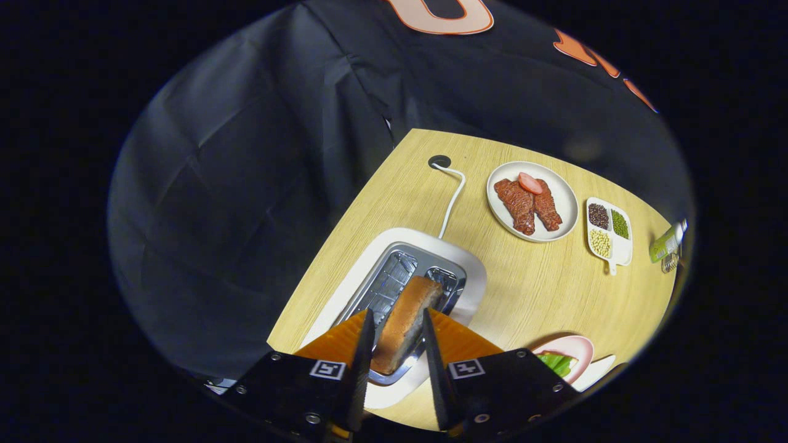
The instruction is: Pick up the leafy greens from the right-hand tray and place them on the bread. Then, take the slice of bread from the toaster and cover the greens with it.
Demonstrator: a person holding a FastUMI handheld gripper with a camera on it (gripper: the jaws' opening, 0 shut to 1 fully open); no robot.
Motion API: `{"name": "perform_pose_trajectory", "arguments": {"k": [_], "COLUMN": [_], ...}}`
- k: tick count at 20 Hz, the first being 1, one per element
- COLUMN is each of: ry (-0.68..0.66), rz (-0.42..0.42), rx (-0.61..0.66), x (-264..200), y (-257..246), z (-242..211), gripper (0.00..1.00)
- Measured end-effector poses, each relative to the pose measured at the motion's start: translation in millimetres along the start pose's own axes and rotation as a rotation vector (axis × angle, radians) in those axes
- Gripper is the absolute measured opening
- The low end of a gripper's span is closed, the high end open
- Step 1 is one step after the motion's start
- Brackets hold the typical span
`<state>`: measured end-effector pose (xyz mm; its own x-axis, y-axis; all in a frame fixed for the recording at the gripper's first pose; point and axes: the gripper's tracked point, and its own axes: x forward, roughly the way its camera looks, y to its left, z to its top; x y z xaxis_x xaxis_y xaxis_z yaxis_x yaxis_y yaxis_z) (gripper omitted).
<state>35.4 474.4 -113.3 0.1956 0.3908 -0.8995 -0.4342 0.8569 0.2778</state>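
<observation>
Bread point(405, 323) upright between gripper point(394, 344) fingers, over toaster point(403, 274) slot | fingers apparently clamping it, likely to lift clear | greens point(557, 363) lie right.

toaster point(471, 271) white w/ silver slots, bread slice point(403, 320) golden-brown, table point(529, 289) light woodgrain, plate point(563, 197) white w/ red-brown meat point(529, 206), leafy greens point(557, 363) on pink dish point(582, 346).

My claw point(394, 335) points down, fingers parted.

I hold it steeply tilted toward the tabletop point(542, 289), its two fingers point(364, 344) spread to either side of the slice of bread point(406, 323) standing between them; whether they press on it, I cannot tell.
</observation>
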Motion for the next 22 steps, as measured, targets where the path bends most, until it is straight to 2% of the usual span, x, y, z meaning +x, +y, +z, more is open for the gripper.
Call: {"name": "perform_pose_trajectory", "arguments": {"k": [1,2,3,7,16,22], "ry": [-0.006,-0.013,-0.02,-0.059,-0.26,-0.363], "rz": [0.003,0.008,0.026,0.114,0.259,0.293], "rx": [0.003,0.009,0.016,0.088,0.117,0.146], "x": [-1.4,-3.3,-4.3,-19.3,-99.3,-138.8], "y": [-1.6,-2.7,-3.8,-5.4,-19.8,-59.5], "z": [0.3,-0.1,-0.4,1.6,15.5,0.3], "gripper": [0.38,0.33,0.23,0.12,0.11,0.11]}}
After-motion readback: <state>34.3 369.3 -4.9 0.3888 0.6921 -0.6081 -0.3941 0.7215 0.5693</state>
